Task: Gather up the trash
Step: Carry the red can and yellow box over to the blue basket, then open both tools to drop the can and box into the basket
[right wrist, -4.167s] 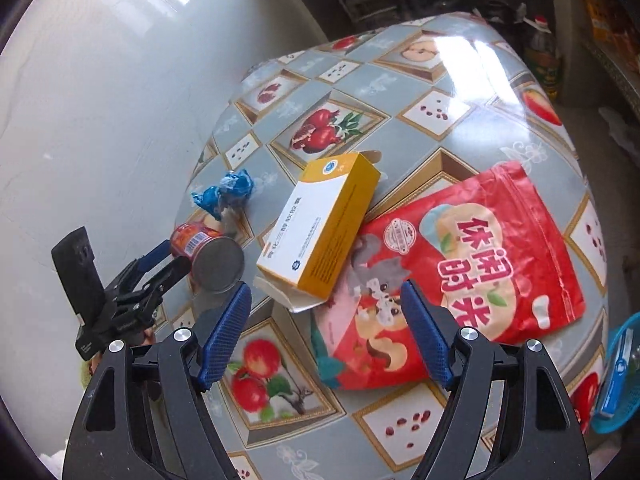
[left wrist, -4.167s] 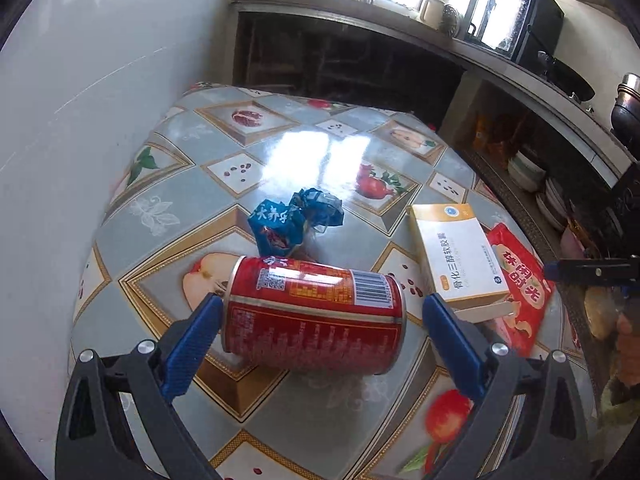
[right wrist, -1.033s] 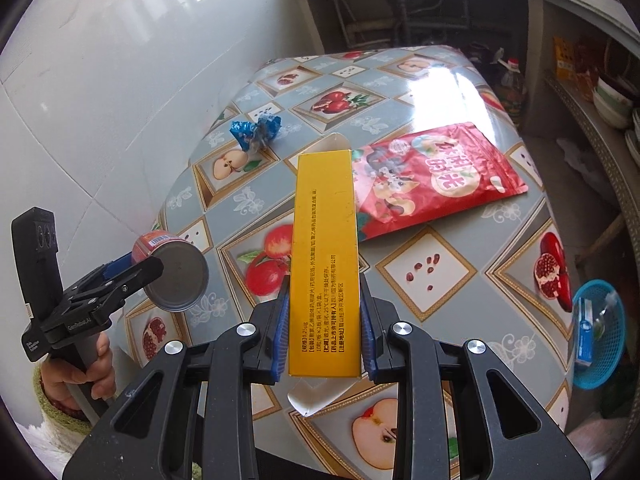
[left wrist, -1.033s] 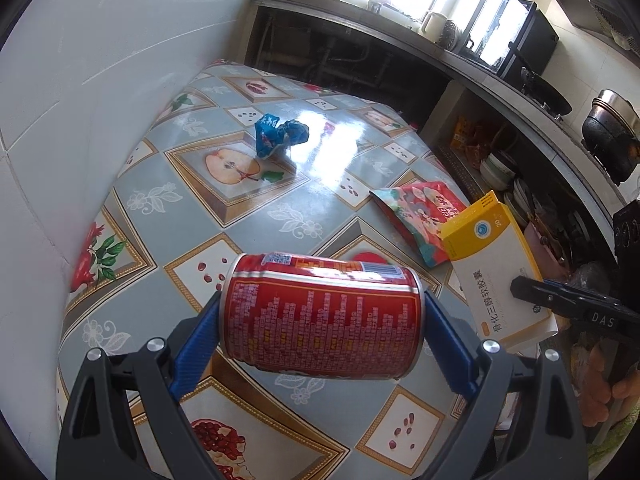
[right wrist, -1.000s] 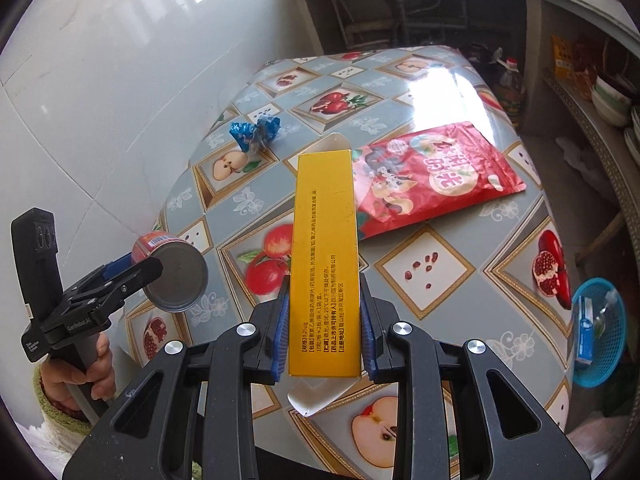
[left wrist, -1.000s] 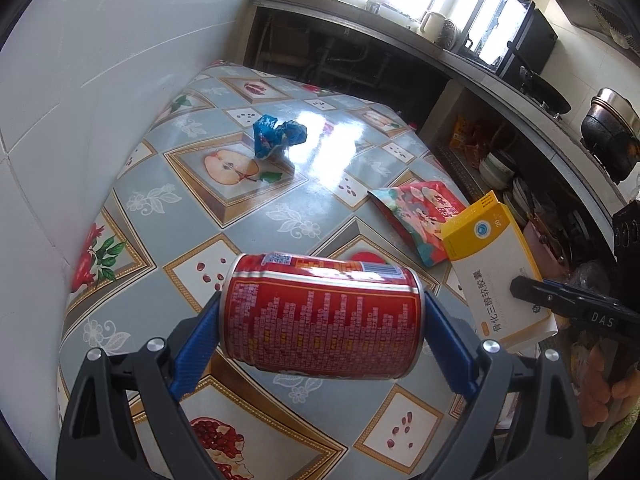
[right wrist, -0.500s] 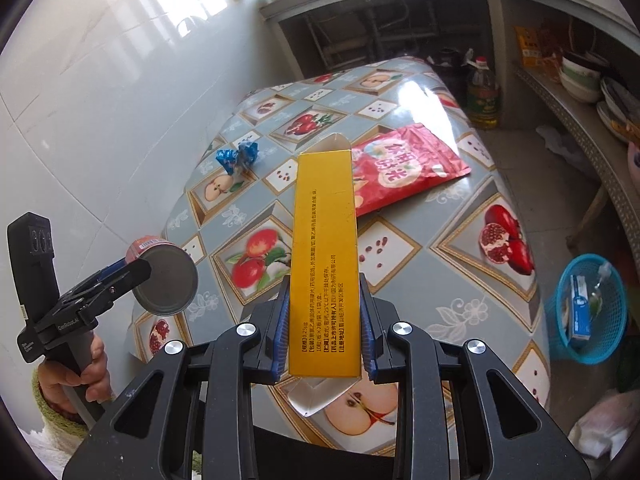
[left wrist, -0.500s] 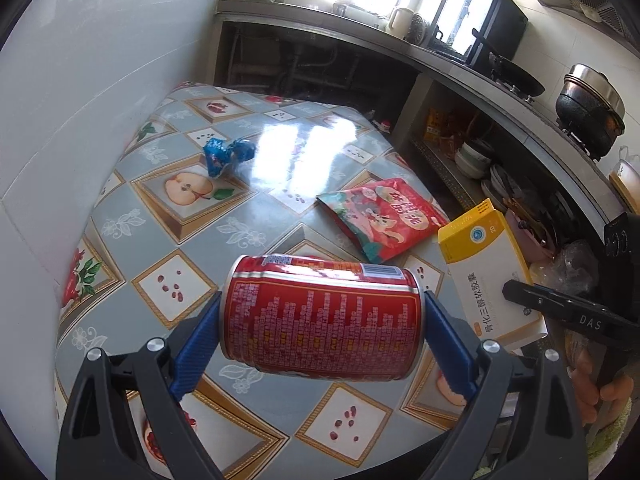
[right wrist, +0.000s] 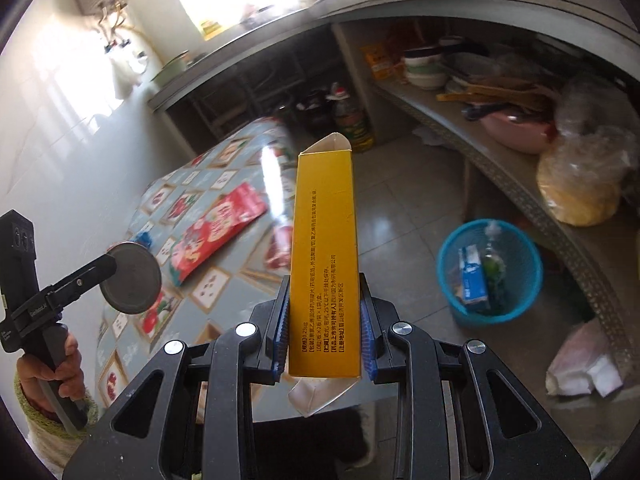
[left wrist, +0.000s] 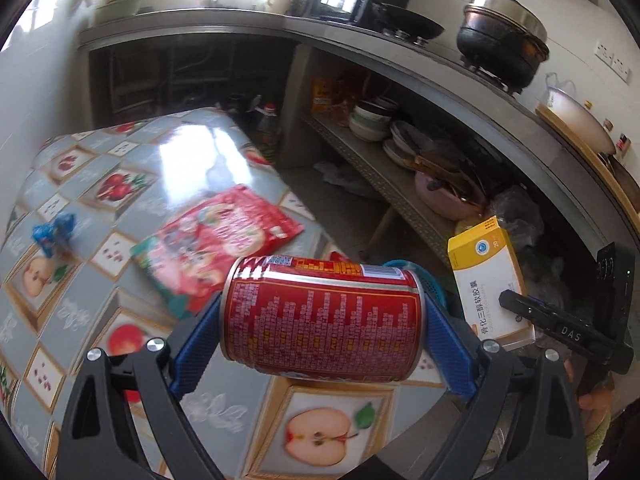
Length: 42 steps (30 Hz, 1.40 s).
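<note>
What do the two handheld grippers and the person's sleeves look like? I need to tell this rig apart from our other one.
Both are black plastic frames with triangular cut-outs, silver bolt heads and ridged blue finger pads. The left gripper has a black pistol handle with small white lettering; the right gripper shows white letters "DAS" on its side in the left wrist view. A green knitted cuff covers the left wrist. No cables show.

Black grippers (left wrist: 322, 344) — blue pads (left wrist: 448, 340)

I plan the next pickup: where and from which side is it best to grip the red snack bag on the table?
Probably the red snack bag is best pinched at its far corner near the table edge, coming in low from that side: it lies flat, so only a thin edge fits between fingers.
</note>
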{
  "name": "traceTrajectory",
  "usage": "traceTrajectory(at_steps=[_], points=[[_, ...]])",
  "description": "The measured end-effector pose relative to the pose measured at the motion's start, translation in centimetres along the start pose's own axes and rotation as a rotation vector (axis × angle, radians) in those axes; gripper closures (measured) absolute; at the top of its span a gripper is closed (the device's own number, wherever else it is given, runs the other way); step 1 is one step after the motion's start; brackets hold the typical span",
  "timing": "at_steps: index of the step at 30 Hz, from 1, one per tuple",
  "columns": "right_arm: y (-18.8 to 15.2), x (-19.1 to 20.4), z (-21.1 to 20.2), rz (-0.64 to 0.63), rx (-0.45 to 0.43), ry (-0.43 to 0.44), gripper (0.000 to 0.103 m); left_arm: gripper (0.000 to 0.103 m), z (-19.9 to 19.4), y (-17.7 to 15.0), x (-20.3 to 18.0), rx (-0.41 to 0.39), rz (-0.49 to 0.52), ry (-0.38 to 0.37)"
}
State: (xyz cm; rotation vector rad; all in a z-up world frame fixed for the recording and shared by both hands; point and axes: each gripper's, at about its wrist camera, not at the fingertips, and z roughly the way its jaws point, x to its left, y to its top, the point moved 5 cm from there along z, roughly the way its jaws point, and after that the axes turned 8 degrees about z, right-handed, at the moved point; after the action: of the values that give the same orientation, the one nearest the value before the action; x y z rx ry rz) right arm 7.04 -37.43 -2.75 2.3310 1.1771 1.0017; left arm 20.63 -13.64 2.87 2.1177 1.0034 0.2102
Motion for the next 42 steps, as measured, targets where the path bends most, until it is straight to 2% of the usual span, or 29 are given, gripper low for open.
traceTrajectory(at_steps=[5, 10, 15, 21, 23, 24, 25, 26, 29, 35, 42], points=[[0.7, -9.0, -0.5, 0.14, -0.063, -0.209, 0.076, 0.011, 7.2, 3.1, -6.4, 0.089, 0.093, -0.128], [-0.5, -15.9, 3.1, 0.242, -0.01, -0.342, 0.076, 0.011, 16.6, 4.0, -11.2, 0.25, 0.12, -0.226], [-1.1, -20.6, 9.1, 0.257, 0.064, -0.428, 0.076, 0.011, 24.9, 3.7, -15.2, 0.389, 0.193, -0.232], [1.2, -24.7, 16.6, 0.215, 0.076, -0.501, 0.074, 0.011, 31.0, 3.3, -16.9, 0.476, 0.209, -0.219], [1.9, -26.2, 18.9, 0.195, 0.057, -0.541, 0.067, 0.011, 32.4, 3.4, -17.2, 0.486, 0.21, -0.213], [1.9, -26.9, 19.9, 0.187, 0.059, -0.564, 0.055, 0.011, 32.9, 3.3, -17.3, 0.491, 0.206, -0.212], [1.7, -27.7, 20.8, 0.186, 0.066, -0.58, 0.05, 0.011, 33.2, 3.2, -17.4, 0.494, 0.202, -0.215], [1.4, -28.0, 21.2, 0.195, 0.073, -0.588, 0.05, 0.011, 33.5, 3.1, -17.4, 0.5, 0.199, -0.218], [-0.1, -28.9, 20.6, 0.249, 0.071, -0.578, 0.05, 0.011, 34.4, 3.1, -17.4, 0.509, 0.196, -0.225], [-4.2, -28.1, 15.1, 0.325, 0.005, -0.539, 0.047, 0.011, 36.4, 2.8, -19.1, 0.531, 0.213, -0.215], [-6.7, -27.4, 12.8, 0.387, 0.036, -0.518, 0.047, 0.01, 39.2, 2.5, -25.8, 0.534, 0.191, -0.299]])
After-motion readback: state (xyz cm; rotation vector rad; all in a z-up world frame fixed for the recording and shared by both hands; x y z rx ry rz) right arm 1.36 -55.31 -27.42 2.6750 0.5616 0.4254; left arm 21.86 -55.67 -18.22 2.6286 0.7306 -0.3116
